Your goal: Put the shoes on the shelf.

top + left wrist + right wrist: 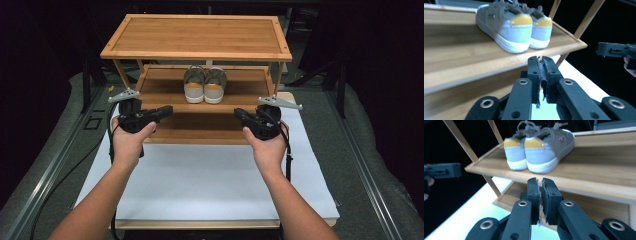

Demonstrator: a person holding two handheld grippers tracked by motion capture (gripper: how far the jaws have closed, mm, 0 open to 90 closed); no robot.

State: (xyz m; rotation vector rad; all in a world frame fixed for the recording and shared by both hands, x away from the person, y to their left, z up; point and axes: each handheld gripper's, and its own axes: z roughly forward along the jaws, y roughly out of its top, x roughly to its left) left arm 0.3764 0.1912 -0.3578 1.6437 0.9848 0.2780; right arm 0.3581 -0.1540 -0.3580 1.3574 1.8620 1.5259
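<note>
Bare forearms come in from six o'clock over the white counter (210, 180), each hand carrying a black two-jaw gripper. On the left gripper (167, 110) and the right gripper (238, 113) alike, the fingers stand a narrow slit apart with nothing between them, both aimed inward toward the centre.

At twelve o'clock from the hands stands a three-tier bamboo shoe rack (197, 35). Its middle shelf holds the one thing stored on it: a pair of grey canvas sneakers with yellow heel tabs and white soles (205, 86), side by side and touching, heels toward the person. Top and bottom shelves look bare.

The sneakers are probably light, with soft uppers that give under pressure and stiffer rubber soles; the cloth should not slip. The heel counter (534, 152) or the collar rim looks the firmest hold, one shoe per gripper.
</note>
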